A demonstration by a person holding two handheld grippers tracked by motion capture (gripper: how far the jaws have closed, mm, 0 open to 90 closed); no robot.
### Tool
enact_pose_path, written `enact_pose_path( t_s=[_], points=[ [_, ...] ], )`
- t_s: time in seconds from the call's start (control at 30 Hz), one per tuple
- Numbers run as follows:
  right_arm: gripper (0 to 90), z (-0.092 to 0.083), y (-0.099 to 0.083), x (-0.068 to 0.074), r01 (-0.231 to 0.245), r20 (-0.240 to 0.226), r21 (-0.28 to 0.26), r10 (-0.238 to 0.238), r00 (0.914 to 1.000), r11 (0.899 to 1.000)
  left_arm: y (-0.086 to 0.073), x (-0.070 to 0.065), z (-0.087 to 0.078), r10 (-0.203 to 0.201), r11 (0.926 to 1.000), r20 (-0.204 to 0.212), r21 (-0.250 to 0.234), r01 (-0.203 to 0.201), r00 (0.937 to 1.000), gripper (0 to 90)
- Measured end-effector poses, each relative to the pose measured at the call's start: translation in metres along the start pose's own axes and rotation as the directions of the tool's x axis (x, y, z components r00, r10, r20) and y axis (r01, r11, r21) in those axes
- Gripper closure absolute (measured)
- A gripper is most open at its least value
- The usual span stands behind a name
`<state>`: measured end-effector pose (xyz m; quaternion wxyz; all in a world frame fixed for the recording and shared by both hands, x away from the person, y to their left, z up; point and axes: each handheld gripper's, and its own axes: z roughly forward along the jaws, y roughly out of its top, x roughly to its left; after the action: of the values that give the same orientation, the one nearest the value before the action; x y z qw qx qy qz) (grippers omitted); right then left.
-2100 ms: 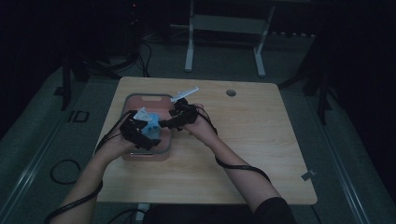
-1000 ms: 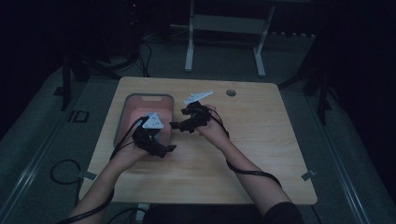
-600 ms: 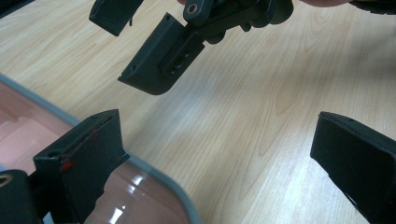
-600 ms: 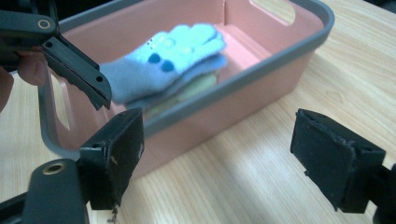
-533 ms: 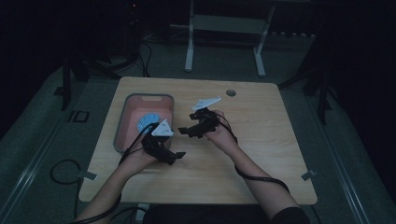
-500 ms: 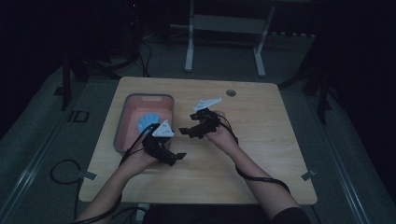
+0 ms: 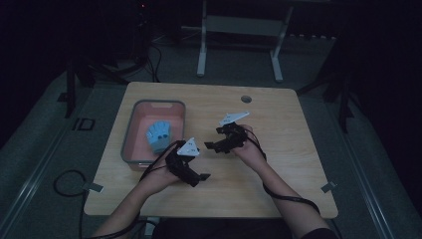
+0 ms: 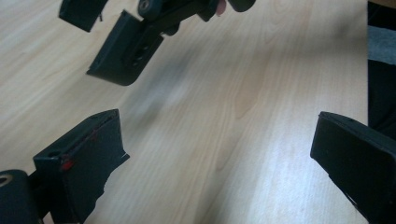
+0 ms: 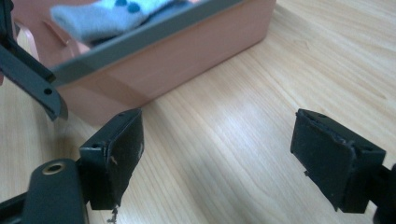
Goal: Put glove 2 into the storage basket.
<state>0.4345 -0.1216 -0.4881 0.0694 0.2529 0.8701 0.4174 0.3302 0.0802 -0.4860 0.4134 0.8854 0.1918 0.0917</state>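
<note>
Dark floor surrounds the pale wooden table (image 7: 278,174) I work at. On its left side, the light blue dotted sock (image 7: 159,135) lies inside the pink grey-rimmed plastic bin (image 7: 130,133), apparently stowed. Right of the bin, my left gripper (image 7: 201,176) and right gripper (image 7: 209,145) hover spread wide and empty above bare wood.

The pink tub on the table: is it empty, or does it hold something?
Not empty. The pink tub holds a light blue sock lying inside; the right gripper view shows it above the tub's grey rim.
</note>
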Motion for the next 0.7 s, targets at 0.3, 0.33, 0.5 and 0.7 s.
enact_pose_path(
  t_s=[0.3,0.33,0.5,0.7],
  points=[
    [17.2,0.001,-0.025,-0.001,-0.020,0.000,0.028,0.020,0.9998,0.999,-0.006,-0.010,0.020,0.002,1.0000,0.044,0.005,-0.002,0.9990,2.6],
    [17.2,0.001,-0.028,-0.001,-0.020,0.002,0.028,0.020,0.9998,0.999,-0.006,-0.011,0.021,0.004,1.0000,0.044,0.004,-0.004,0.9990,2.6],
    [17.5,0.005,-0.041,-0.001,-0.035,0.013,0.032,0.034,0.9993,0.999,-0.010,-0.018,0.031,0.026,0.9995,0.055,0.018,-0.027,0.9982,2.6],
    [17.4,0.006,-0.051,-0.001,-0.049,0.010,0.042,0.048,0.9988,0.998,-0.017,-0.024,0.044,0.023,0.9989,0.073,0.038,-0.026,0.9971,2.6]
  ],
)
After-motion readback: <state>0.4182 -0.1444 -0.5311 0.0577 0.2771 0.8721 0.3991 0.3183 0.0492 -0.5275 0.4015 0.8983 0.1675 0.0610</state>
